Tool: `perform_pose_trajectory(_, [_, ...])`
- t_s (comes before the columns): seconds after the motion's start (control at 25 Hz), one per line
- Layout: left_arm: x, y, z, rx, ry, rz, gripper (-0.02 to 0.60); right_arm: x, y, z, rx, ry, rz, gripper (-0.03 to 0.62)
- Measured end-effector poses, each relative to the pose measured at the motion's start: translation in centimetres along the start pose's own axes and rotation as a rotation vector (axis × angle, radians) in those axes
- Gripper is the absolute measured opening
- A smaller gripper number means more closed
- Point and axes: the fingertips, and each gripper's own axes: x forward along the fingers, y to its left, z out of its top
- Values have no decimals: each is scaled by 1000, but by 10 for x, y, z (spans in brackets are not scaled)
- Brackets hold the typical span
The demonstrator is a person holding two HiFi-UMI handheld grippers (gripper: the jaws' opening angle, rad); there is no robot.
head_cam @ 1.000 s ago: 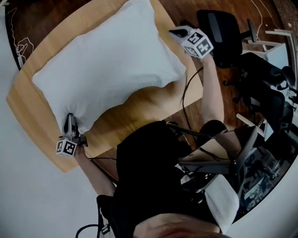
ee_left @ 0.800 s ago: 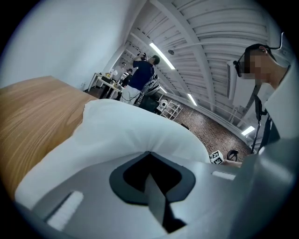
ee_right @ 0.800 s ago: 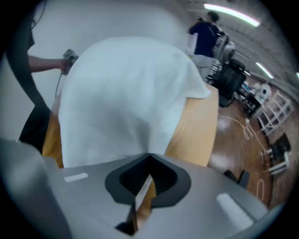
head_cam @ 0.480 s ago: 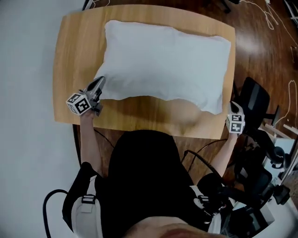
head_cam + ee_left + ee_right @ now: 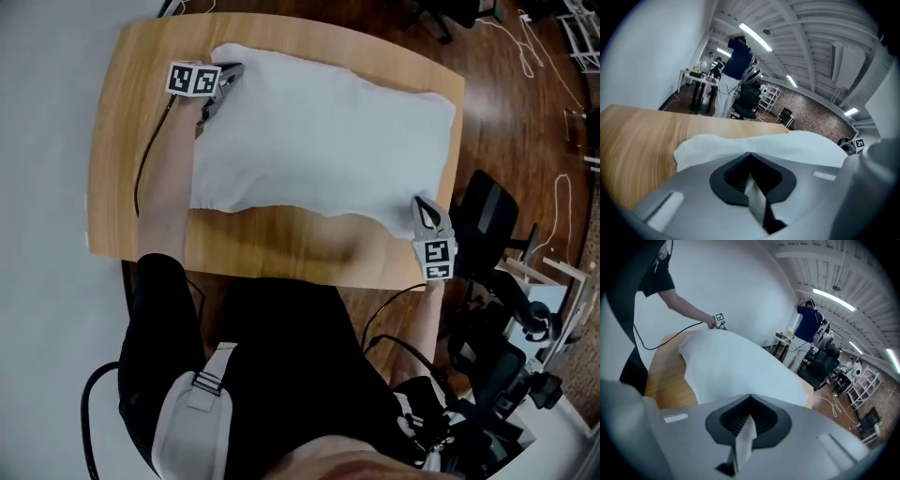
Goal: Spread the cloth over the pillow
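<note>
Near the table's (image 5: 131,141) far left corner, our left gripper (image 5: 228,75) is clamped tight on a corner of the white cloth (image 5: 319,131), which lies spread across the table's middle. At the table's near right edge, our right gripper (image 5: 424,208) pinches the opposite corner.

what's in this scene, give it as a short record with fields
surface: light wooden table
cloth: white cloth spread over a bulging pillow, which is hidden beneath it
left tongs: shut on the cloth's far left corner
right tongs: shut on the cloth's near right corner
background: black office chair right of the table
</note>
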Motion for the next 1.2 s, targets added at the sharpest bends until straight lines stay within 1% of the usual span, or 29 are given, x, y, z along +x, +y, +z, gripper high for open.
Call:
perform_pose_trajectory(0.04, [17, 8, -7, -11, 41, -3, 0, 3, 6, -7, 2, 6, 9, 3])
perform_pose_trajectory(0.08, [30, 15, -12, -25, 61, -2, 1, 6, 10, -13, 20, 1, 17, 3])
perform_pose_trajectory(0.12, [37, 22, -13, -45, 60, 2, 5, 9, 13, -16, 45, -7, 24, 3])
perform_pose_trajectory(0.16, [39, 28, -9, -68, 42, 5, 5, 12, 15, -17, 63, -15, 30, 3])
perform_pose_trajectory(0.24, [29, 38, 8, -101, -12, 15, 5, 20, 13, -13, 63, -19, 35, 3])
perform_pose_trajectory(0.28, [19, 42, 17, -103, -39, 35, 5, 23, 11, -12, 59, -13, 34, 3])
perform_pose_trajectory(0.36, [-16, 43, 24, -76, -94, 89, 2, 25, 6, -13, 65, -3, 28, 3])
perform_pose_trajectory(0.4, [-39, 33, 21, -65, -131, 86, 2, 24, 5, -16, 77, -3, 24, 3])
perform_pose_trajectory(0.44, [-65, 12, 13, -66, -178, 43, 2, 23, 4, -20, 91, -7, 19, 3])
perform_pose_trajectory(0.48, [-89, -18, 1, -78, -220, -35, 2, 21, 4, -23, 101, -14, 12, 3])
perform_pose_trajectory(0.52, [-108, -49, -19, -100, -241, -118, 2, 21, 4, -25, 107, -20, 4, 3])
perform_pose_trajectory(0.56, [-119, -73, -46, -136, -234, -169, 2, 20, 4, -26, 112, -21, -5, 3])
perform_pose_trajectory(0.6, [-122, -80, -80, -192, -207, -169, 2, 20, 5, -26, 117, -18, -14, 3])
perform_pose_trajectory(0.64, [-120, -73, -115, -267, -186, -131, 2, 20, 6, -26, 121, -12, -21, 3])
perform_pose_trajectory(0.68, [-119, -57, -143, -356, -202, -80, 2, 20, 6, -27, 124, -5, -27, 3])
perform_pose_trajectory(0.72, [-124, -39, -158, -439, -264, -26, 1, 20, 6, -26, 123, -1, -32, 3])
perform_pose_trajectory(0.76, [-138, -25, -161, -482, -350, 30, 0, 21, 6, -24, 122, -5, -37, 3])
perform_pose_trajectory(0.8, [-159, -16, -158, -472, -429, 84, 0, 23, 6, -21, 125, -14, -39, 3])
perform_pose_trajectory(0.84, [-182, -15, -152, -430, -491, 123, 0, 25, 6, -18, 138, -22, -38, 3])
perform_pose_trajectory(0.88, [-204, -23, -143, -390, -545, 132, 0, 22, 4, -17, 160, -25, -42, 3])
perform_pose_trajectory(0.92, [-222, -40, -131, -357, -594, 109, 0, 12, 0, -15, 182, -32, -63, 3])
perform_pose_trajectory(0.96, [-232, -64, -119, -321, -626, 55, 0, -2, -7, -11, 203, -48, -102, 3])
perform_pose_trajectory(1.0, [-231, -93, -109, -278, -626, -25, 0, -18, -13, -6, 227, -74, -141, 3])
perform_pose_trajectory(1.04, [-222, -121, -108, -236, -588, -112, 0, -32, -13, -2, 260, -102, -157, 3])
perform_pose_trajectory(1.08, [-206, -143, -116, -199, -517, -181, 0, -39, -6, -3, 298, -120, -137, 3])
perform_pose_trajectory(1.12, [-188, -154, -133, -172, -424, -214, 0, -38, 7, -10, 331, -112, -84, 3])
perform_pose_trajectory(1.16, [-170, -154, -157, -159, -328, -207, 0, -29, 23, -26, 346, -72, -19, 3])
perform_pose_trajectory(1.2, [-158, -146, -181, -163, -250, -175, 0, -16, 37, -49, 344, -7, 28, 3])
